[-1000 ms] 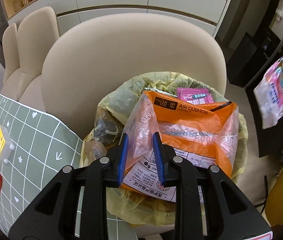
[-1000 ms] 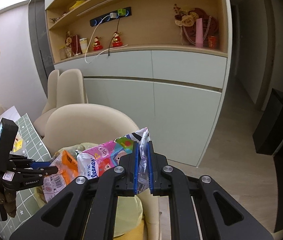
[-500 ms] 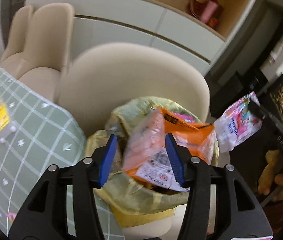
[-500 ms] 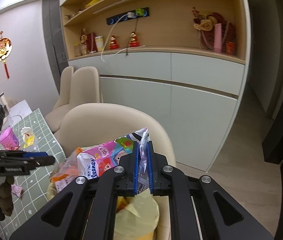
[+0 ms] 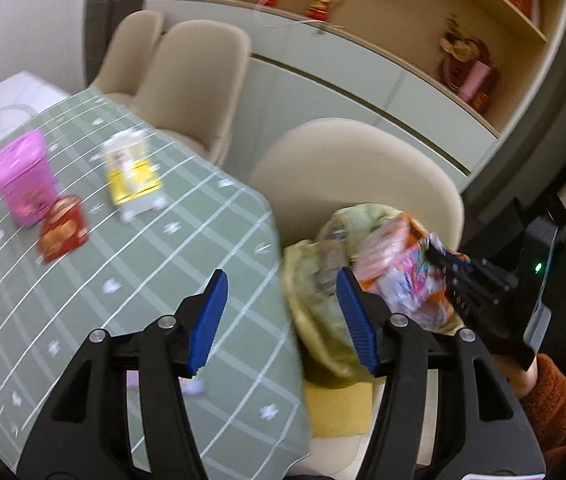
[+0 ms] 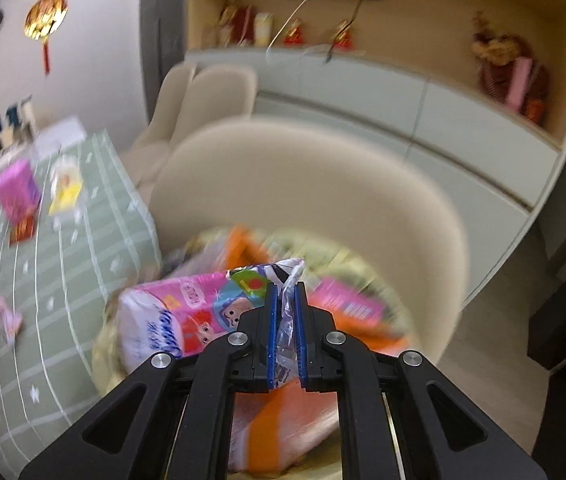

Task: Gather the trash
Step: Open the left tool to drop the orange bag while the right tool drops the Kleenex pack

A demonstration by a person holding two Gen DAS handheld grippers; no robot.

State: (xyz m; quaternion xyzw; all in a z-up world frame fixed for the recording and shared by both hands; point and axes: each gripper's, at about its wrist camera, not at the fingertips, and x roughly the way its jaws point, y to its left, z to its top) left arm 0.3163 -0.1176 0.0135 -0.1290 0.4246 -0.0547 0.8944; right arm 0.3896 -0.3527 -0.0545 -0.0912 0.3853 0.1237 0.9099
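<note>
At frame bottom, our left claw (image 5: 281, 320), having let the orange bag go, is opening, empty; right claw (image 6: 285, 332) stays clamped on the tissue pack (image 6: 179, 320), now over the bin (image 6: 347, 264).

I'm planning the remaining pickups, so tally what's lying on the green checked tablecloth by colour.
Pink: 2, a pink box and a small pink wrapper
Red: 1, a red packet
Yellow and white: 1, a yellow-white packet
Total: 4
</note>
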